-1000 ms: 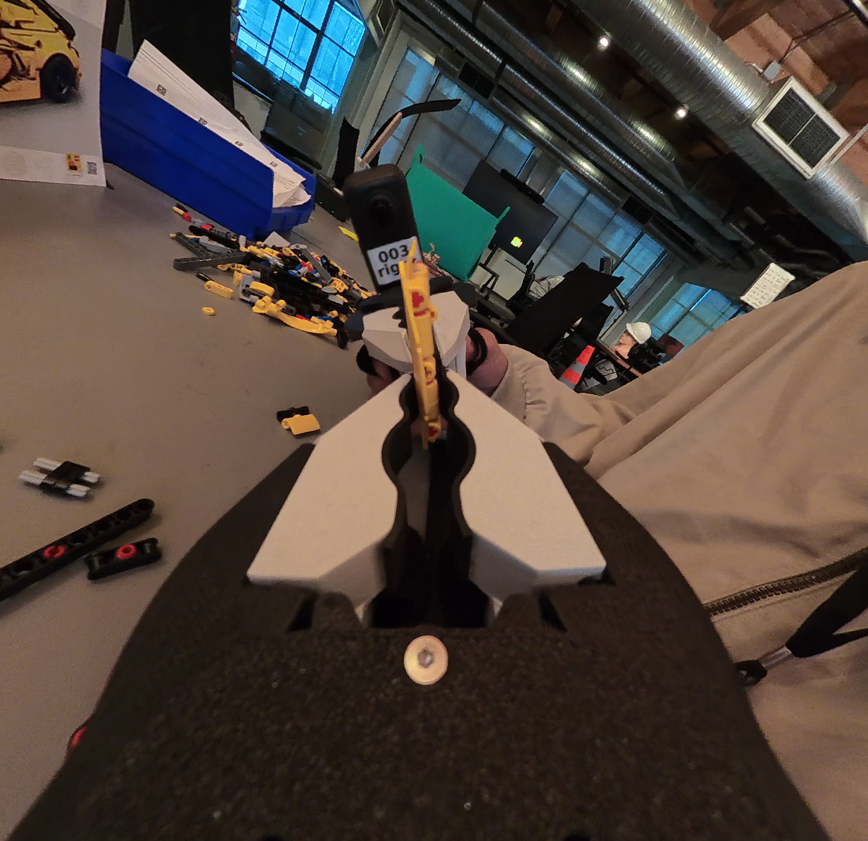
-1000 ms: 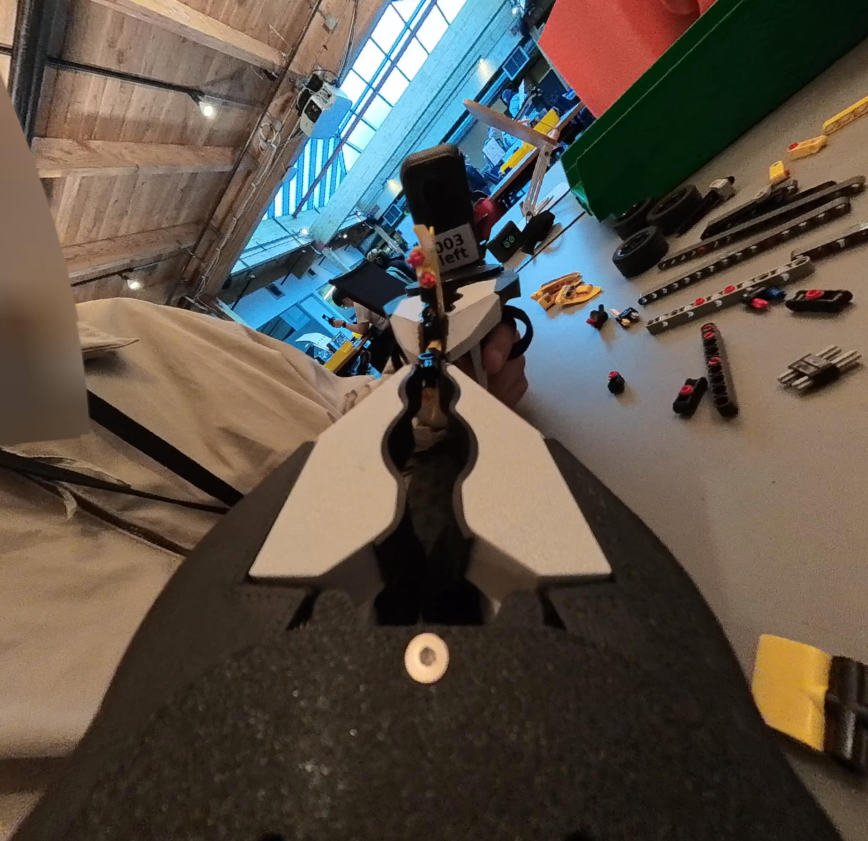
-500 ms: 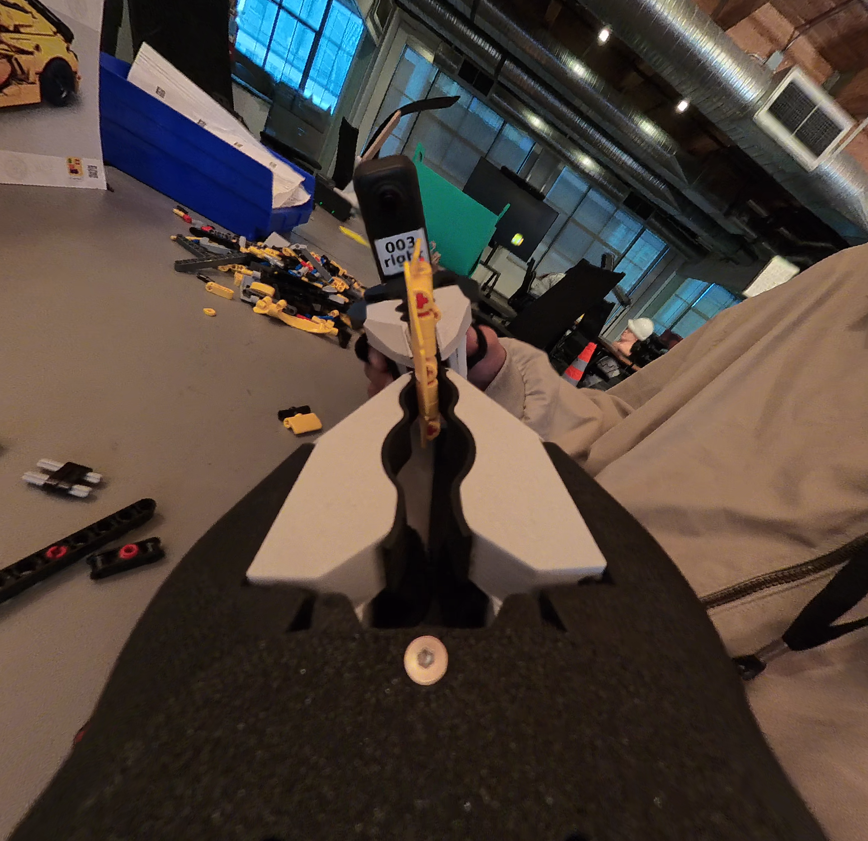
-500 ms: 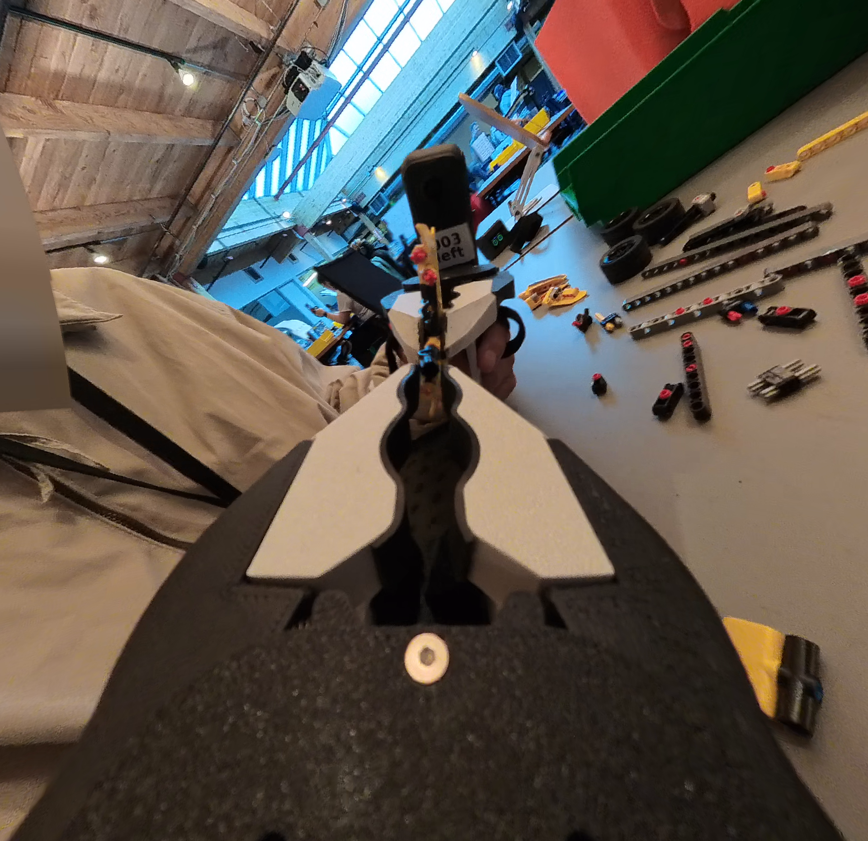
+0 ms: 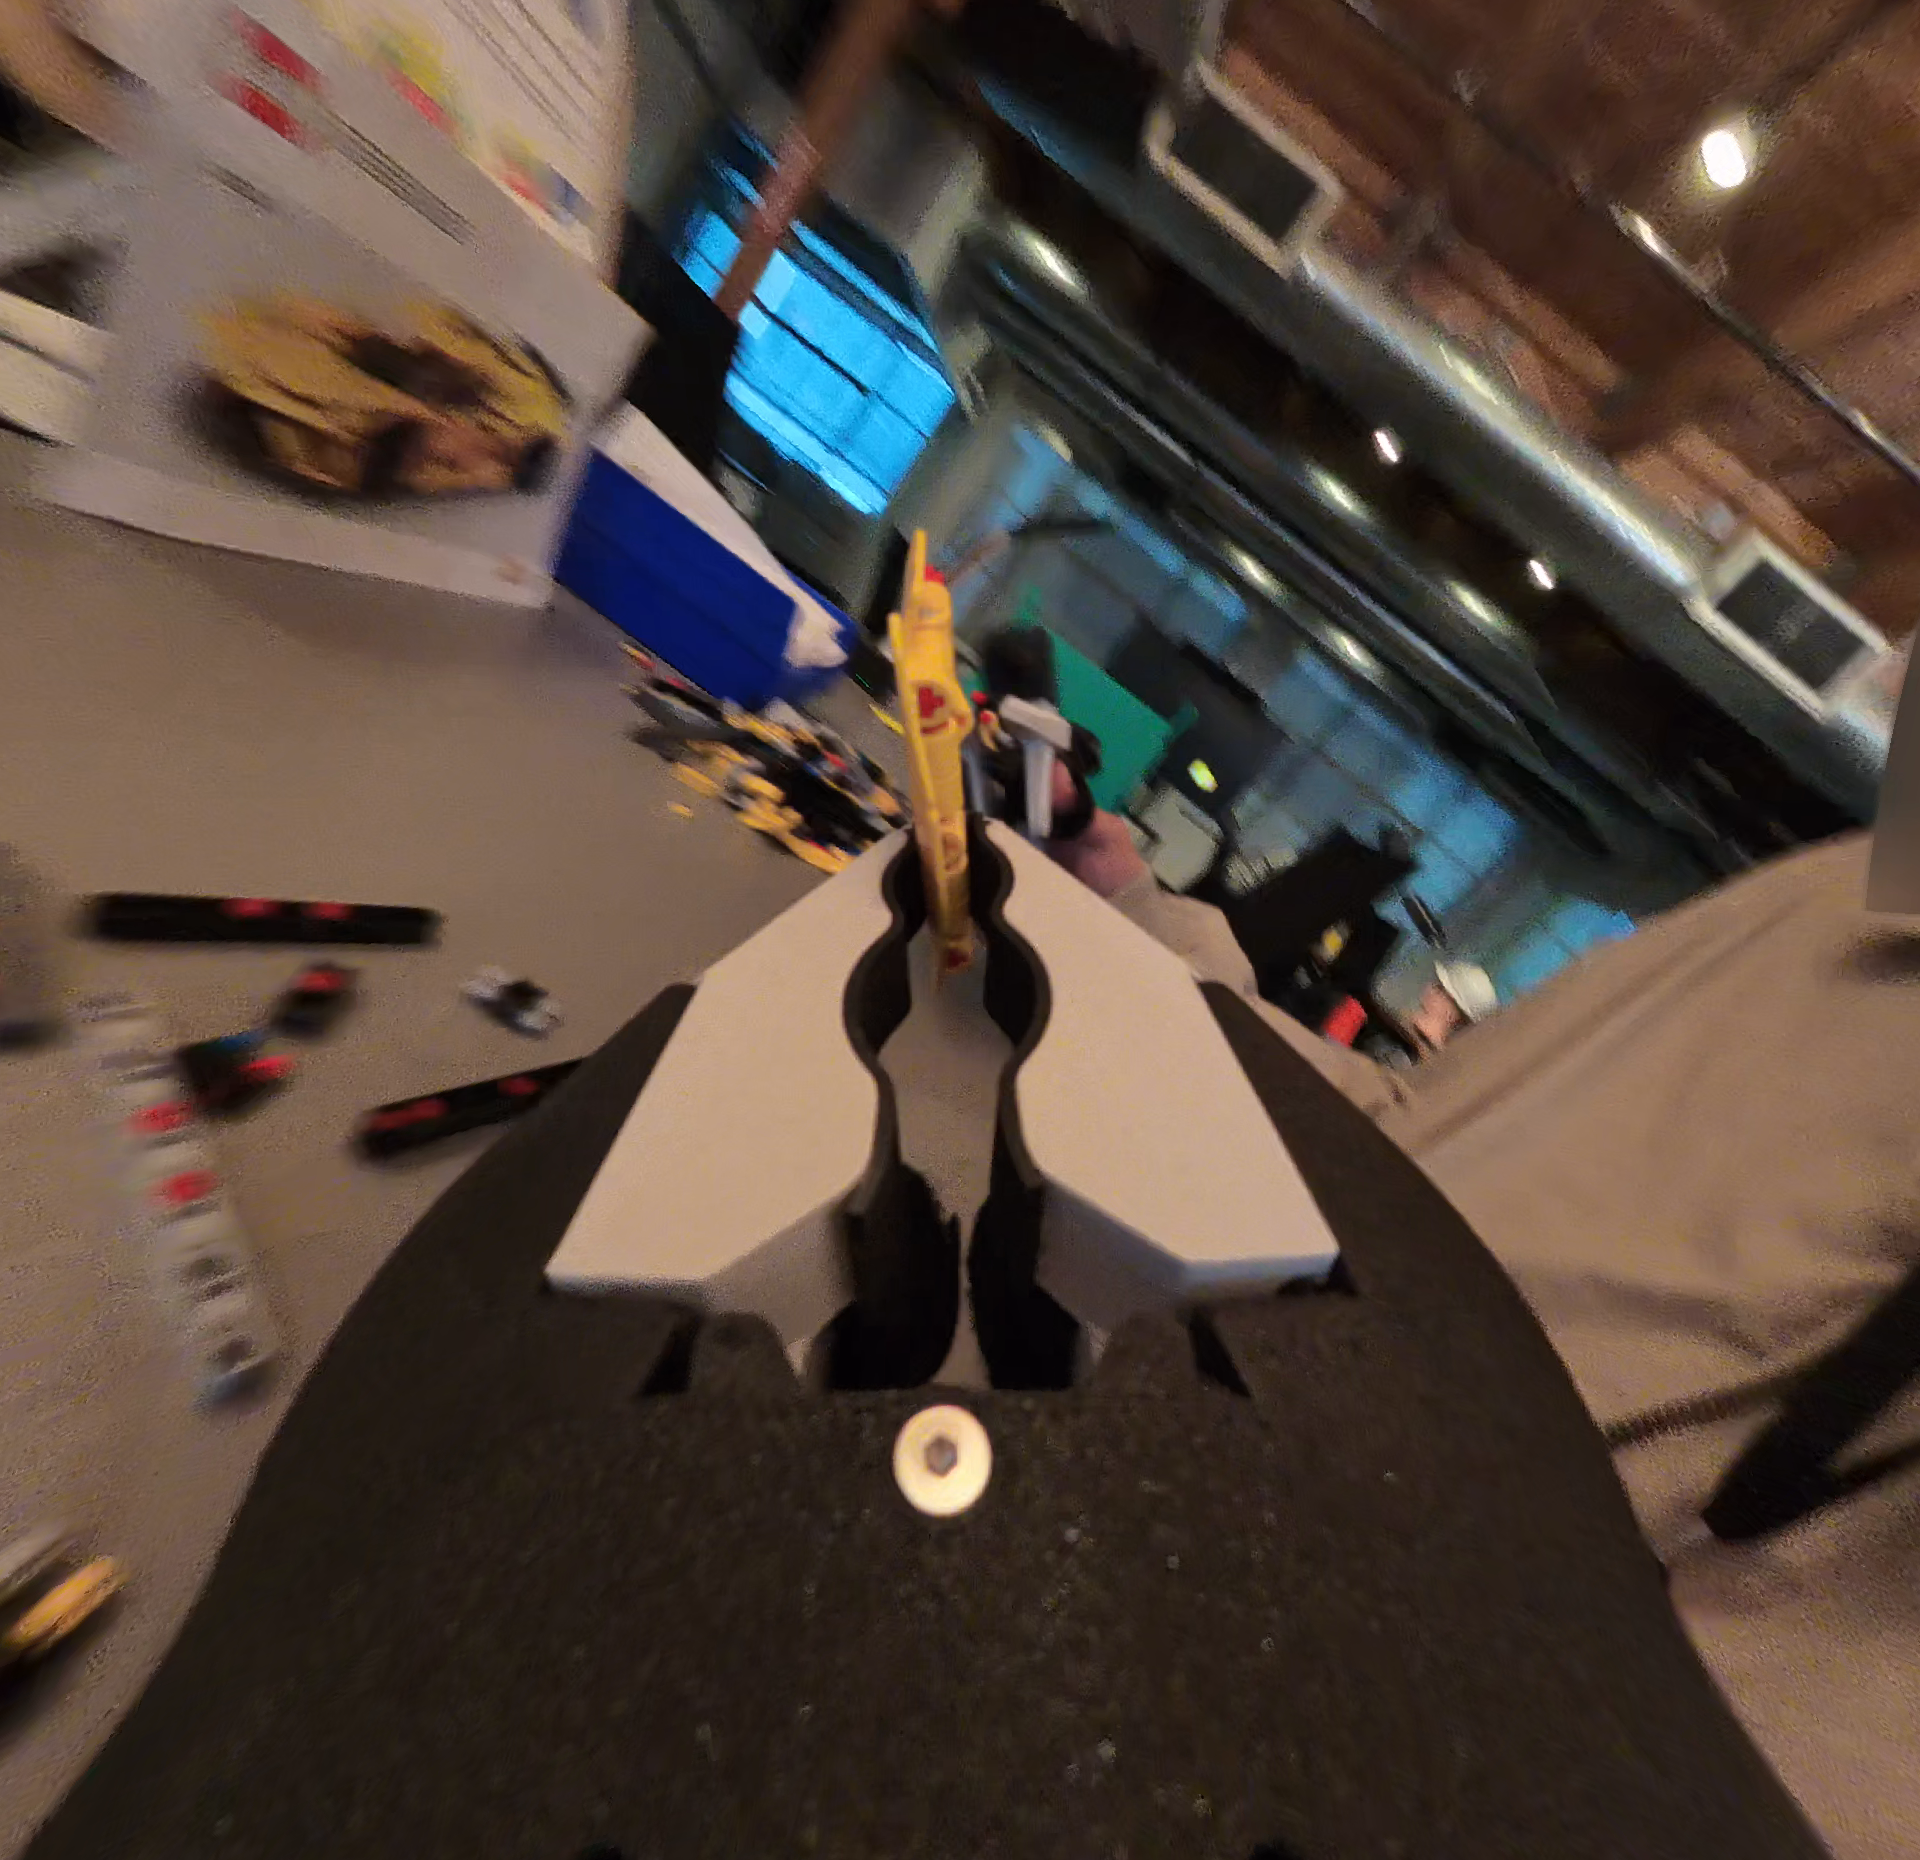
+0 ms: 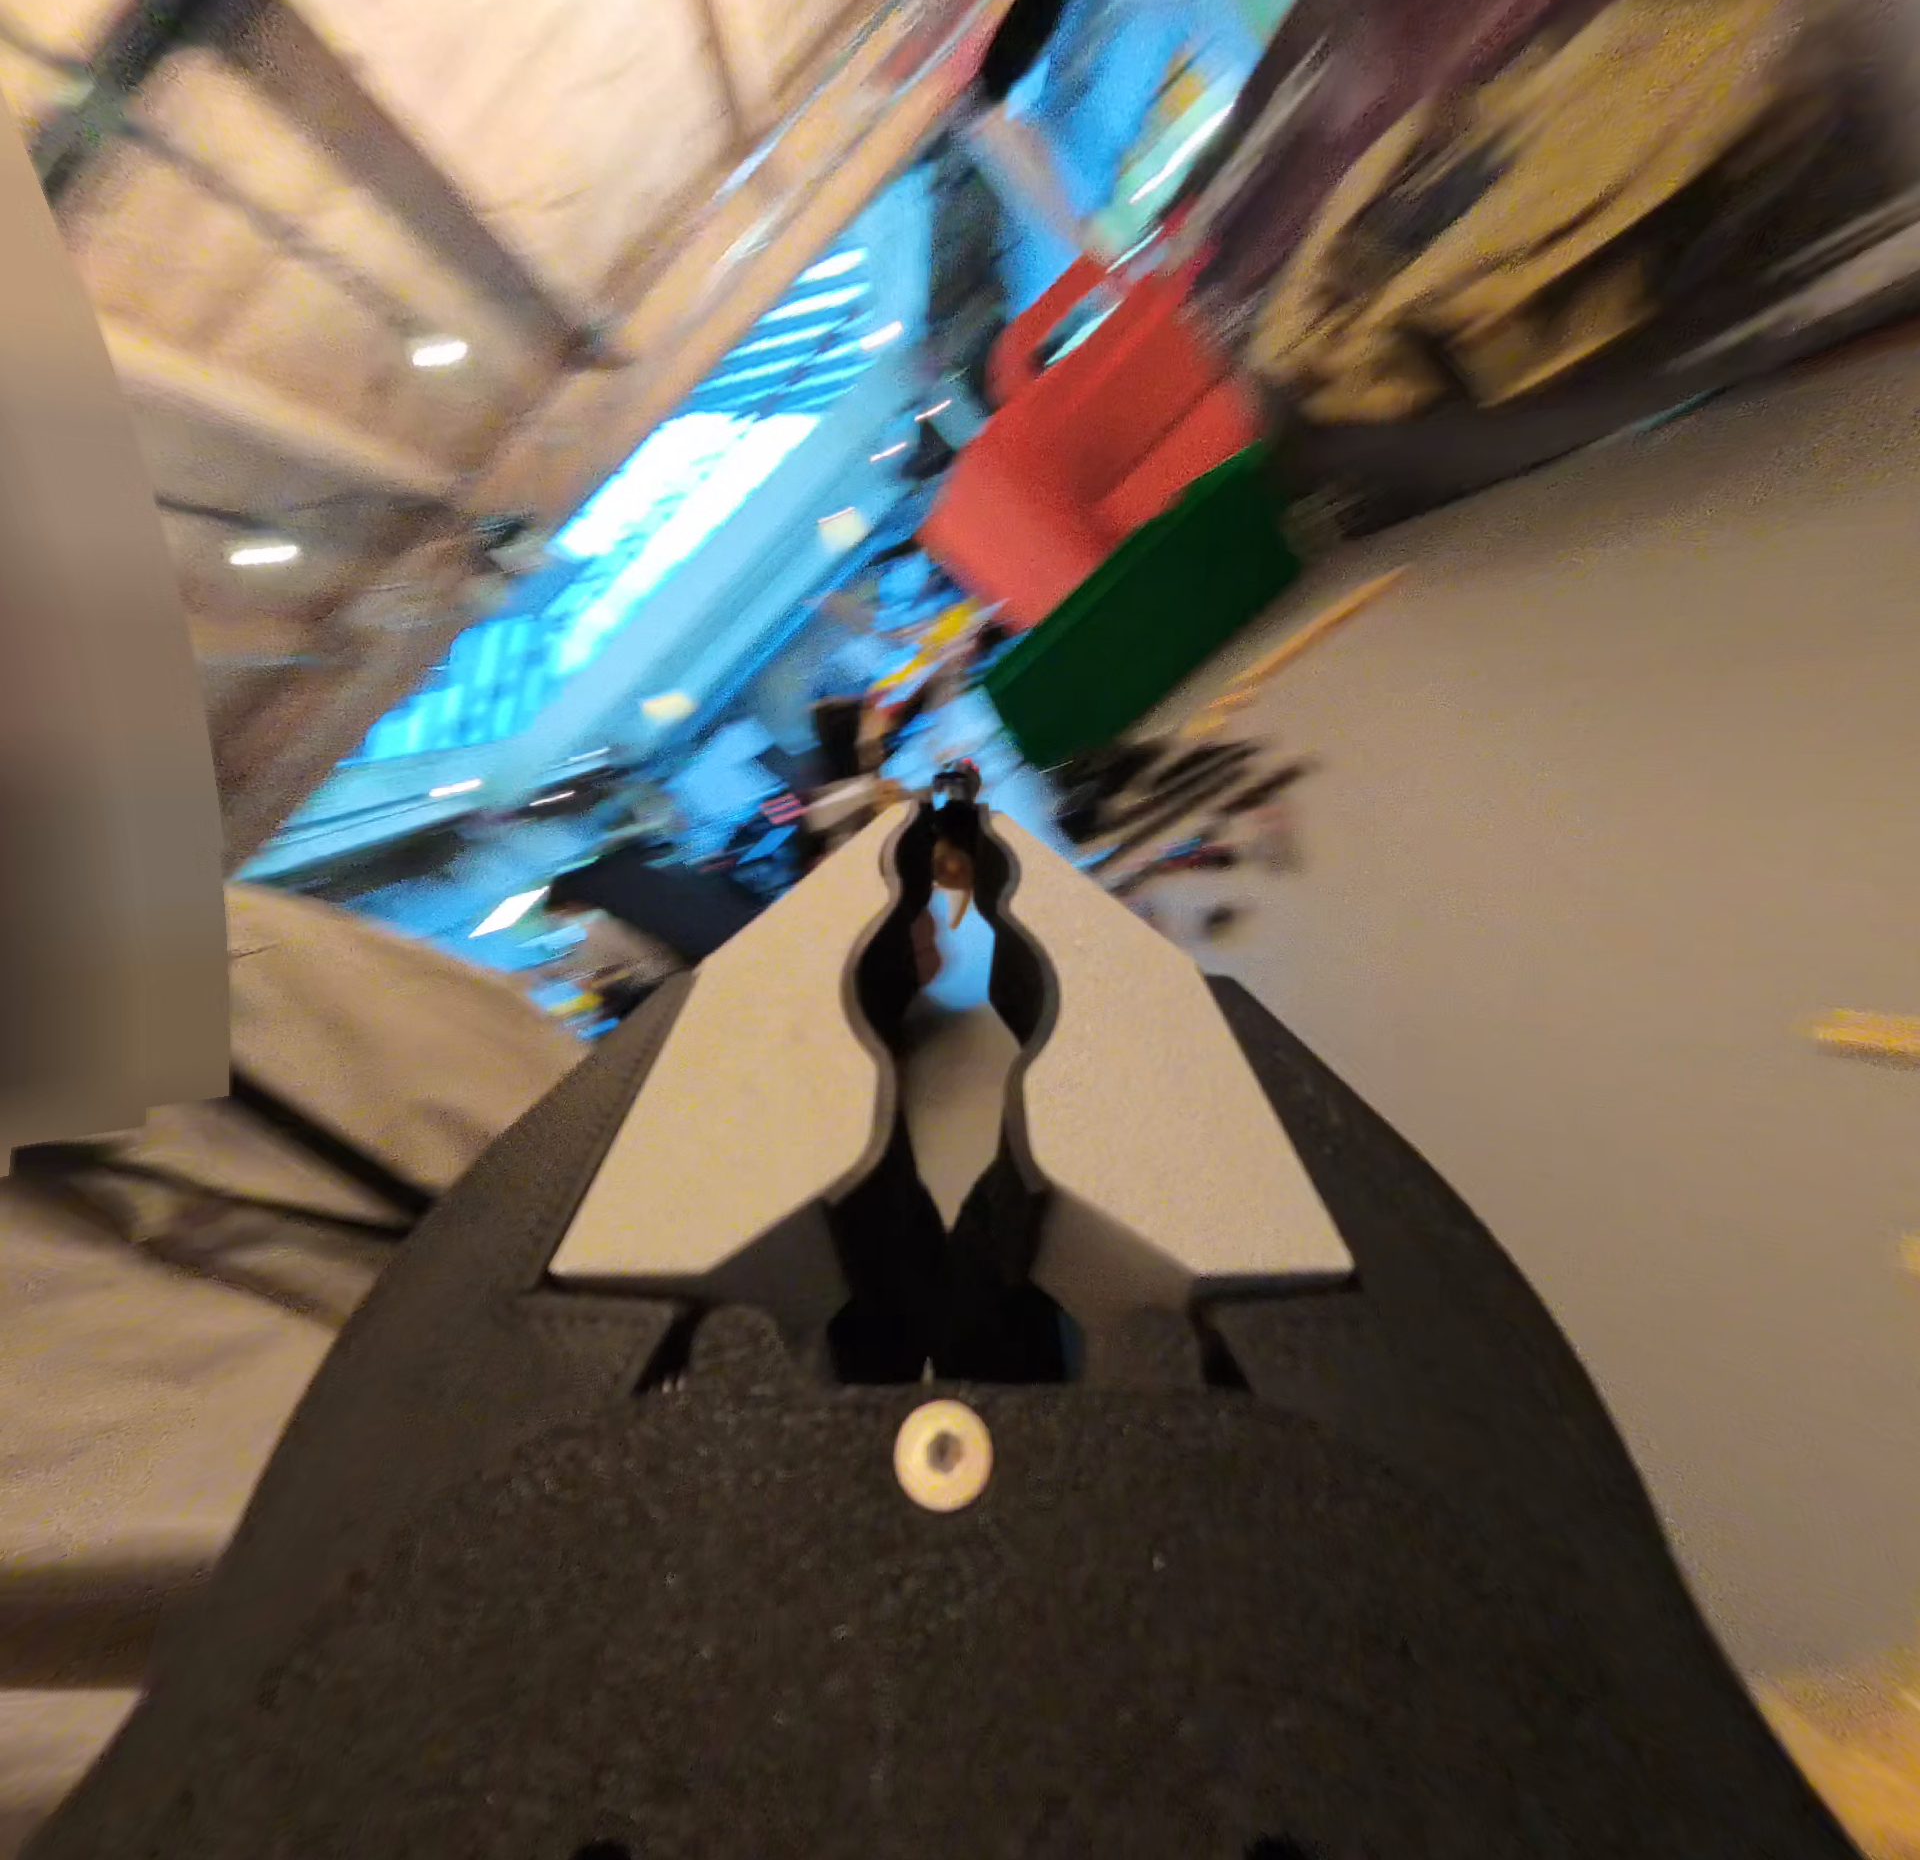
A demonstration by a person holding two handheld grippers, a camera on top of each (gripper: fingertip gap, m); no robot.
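In the left wrist view my left gripper point(image 5: 948, 860) is shut on a long yellow beam point(image 5: 932, 730) with red pins. The beam stands up out of the fingertips. The other gripper point(image 5: 1029, 745) shows small and farther off behind the beam, apart from it, held by a hand. In the blurred right wrist view my right gripper point(image 6: 948, 839) is shut on a small dark piece point(image 6: 954, 802) with a red tip and a tan bit below it. Both grippers are above the grey table point(image 5: 312, 730).
A blue bin point(image 5: 665, 563), a pile of yellow and black parts point(image 5: 790, 771), loose black beams point(image 5: 260, 920) and a poster with a yellow car point(image 5: 384, 397) lie to the left. A green bin point(image 6: 1143, 615) and black parts point(image 6: 1174, 782) are on the right side. A beige jacket point(image 5: 1662, 1135) is close by.
The two grippers, tip to tip on the yellow beam before, have pulled apart. The left keeps the beam; the right has swung away fast with a small dark piece. Both views are now blurred.
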